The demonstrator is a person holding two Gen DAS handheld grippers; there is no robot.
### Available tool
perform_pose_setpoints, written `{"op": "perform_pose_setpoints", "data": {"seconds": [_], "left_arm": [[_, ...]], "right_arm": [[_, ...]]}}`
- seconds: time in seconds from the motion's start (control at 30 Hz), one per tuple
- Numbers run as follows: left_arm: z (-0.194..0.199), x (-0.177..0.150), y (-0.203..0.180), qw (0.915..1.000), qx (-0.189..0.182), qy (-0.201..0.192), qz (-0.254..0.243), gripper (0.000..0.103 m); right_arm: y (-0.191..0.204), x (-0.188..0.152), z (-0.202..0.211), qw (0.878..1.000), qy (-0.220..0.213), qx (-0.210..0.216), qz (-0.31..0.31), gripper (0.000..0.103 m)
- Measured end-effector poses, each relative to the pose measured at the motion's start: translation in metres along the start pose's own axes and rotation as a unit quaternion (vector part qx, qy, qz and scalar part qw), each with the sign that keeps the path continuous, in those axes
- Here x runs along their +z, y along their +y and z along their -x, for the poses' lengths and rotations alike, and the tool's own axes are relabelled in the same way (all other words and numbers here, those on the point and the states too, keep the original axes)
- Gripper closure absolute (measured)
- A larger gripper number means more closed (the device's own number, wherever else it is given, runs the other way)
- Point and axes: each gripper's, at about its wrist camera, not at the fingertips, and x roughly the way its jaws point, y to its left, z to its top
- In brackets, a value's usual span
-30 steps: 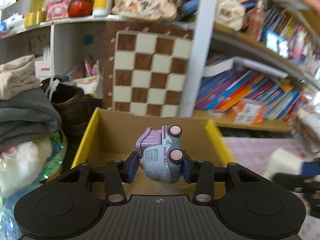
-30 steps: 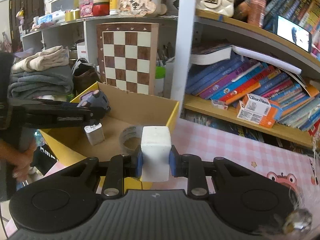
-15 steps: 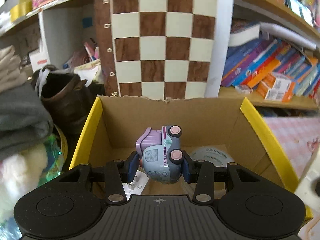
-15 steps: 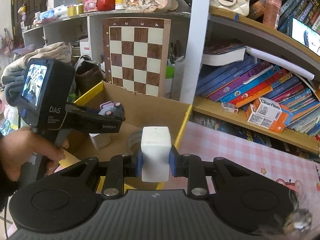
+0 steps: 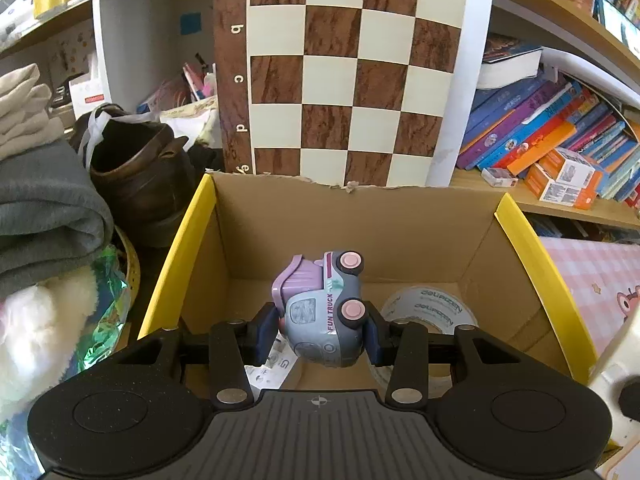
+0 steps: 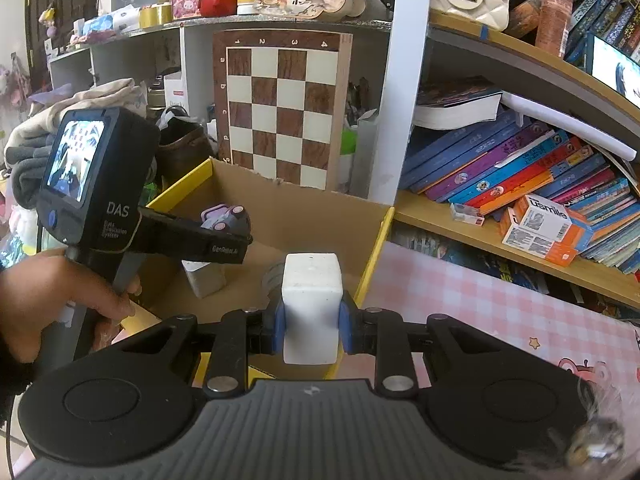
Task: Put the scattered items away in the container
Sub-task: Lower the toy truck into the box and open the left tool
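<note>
Toy truck (image 5: pixel 324 312) first: it sits clamped between my left tool's (image 5: pixel 320 330) blue pads, turned on its side so the pink wheels face right, nose toward the camera. I judge it a light, hard plastic shell, smooth and rounded, so likely to slip or swivel if the squeeze loosens; the flat flanks between the wheels look like the best place to take it, and that is roughly where the pads bear now. It hangs over the open cardboard box (image 5: pixel 392 216), above the floor and not touching it.

My right tool (image 6: pixel 311 318) is closed on a white block (image 6: pixel 311 304), standing upright between its pads. It looks stiff and somewhat chalky, probably not heavy, with flat sides that give a sure hold. From the right wrist view it sits just short of the box's near yellow rim, not yet over the opening.

Just below and beyond the truck, on the box floor, lies a roll of tape (image 5: pixel 430 312) to the right, and a small white packet (image 5: pixel 272 364) to the left, partly hidden by my left tool. Beyond the box's far wall a chessboard (image 5: pixel 340 68) stands upright. To the right of the box, the pink chequered surface (image 6: pixel 500 320) runs back to a low shelf of books (image 6: pixel 520 168).
</note>
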Motion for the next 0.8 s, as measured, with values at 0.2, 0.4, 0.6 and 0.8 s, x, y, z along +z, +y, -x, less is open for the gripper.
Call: {"op": "perform_pose_setpoints", "data": {"seconds": [0.2, 0.4, 0.6, 0.8], "left_arm": [[0.000, 0.001, 0.000, 1.0000, -0.001, 0.001, 0.000, 0.057], [0.000, -0.001, -0.001, 0.9999, -0.012, 0.001, -0.005, 0.055], [0.005, -0.001, 0.002, 0.9998, -0.017, -0.007, 0.005, 0.033], [0.017, -0.003, 0.003, 0.9996, -0.012, -0.024, 0.007, 0.032]], "right_arm": [[0.002, 0.000, -0.003, 1.000, 0.003, 0.001, 0.001, 0.078], [0.004, 0.001, -0.005, 1.000, 0.007, 0.005, 0.002, 0.078], [0.006, 0.002, -0.006, 1.000, 0.008, 0.010, 0.005, 0.078], [0.010, 0.003, -0.010, 1.000, 0.010, 0.017, 0.009, 0.078]]}}
